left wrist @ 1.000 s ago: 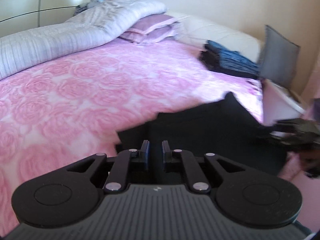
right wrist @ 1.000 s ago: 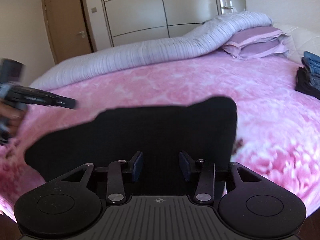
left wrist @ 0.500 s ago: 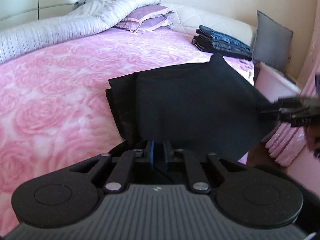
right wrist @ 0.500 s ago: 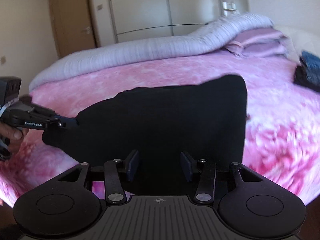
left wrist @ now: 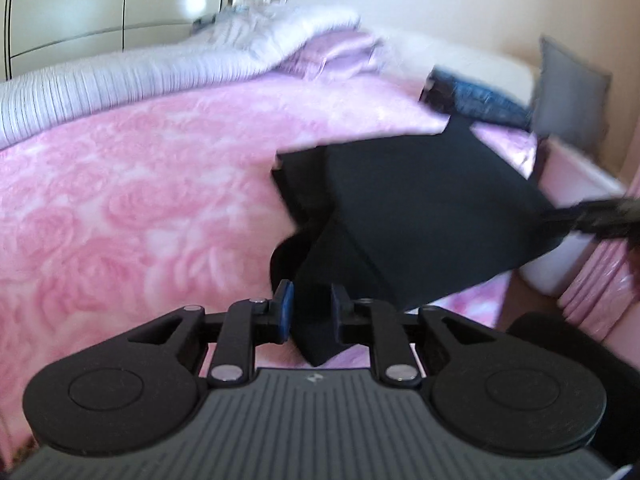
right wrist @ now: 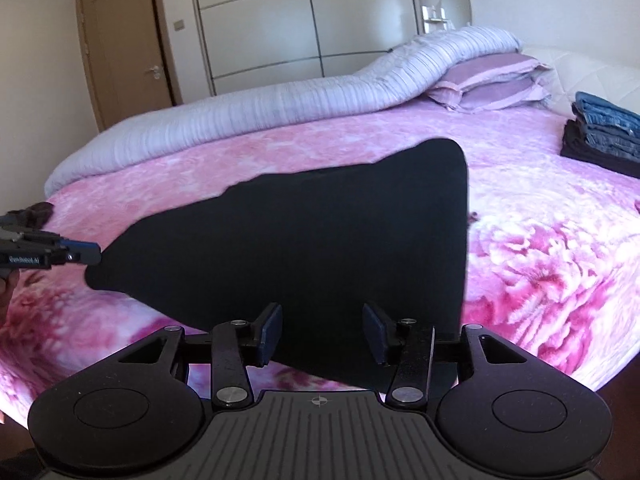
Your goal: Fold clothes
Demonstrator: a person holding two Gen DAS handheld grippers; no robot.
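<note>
A: What is closest to us?

B: Our left gripper (left wrist: 308, 306). Its fingers are narrow but they are opening, and a corner of the black cloth (left wrist: 420, 208) hangs between them. We think we are letting that corner go so it can lie flat.

A: And our right gripper (right wrist: 322, 336)?

B: Its fingers stand about half wide. The black cloth goes right across the gap between them, near its front edge. We cannot tell if the pads really press on it.

A: Why do we hold the cloth at two ends?

B: We think it keeps the cloth stretched and smooth, so the fold comes out neat. From the right side the cloth looks like one wide dark sheet pulled between us. From the left side we can see a layer folded under it, so part of the folding looks done.

A: Where is the cloth?

B: Over the near edge of the bed, on the pink rose blanket (left wrist: 120, 184).

A: What is farther back?

B: A stack of folded clothes (right wrist: 604, 132) by the head of the bed, well apart from our cloth. Maybe ours goes there next. Beyond that are purple pillows (right wrist: 492, 80), a long rolled duvet (right wrist: 280, 108), and the wardrobe (right wrist: 304, 20)
</note>
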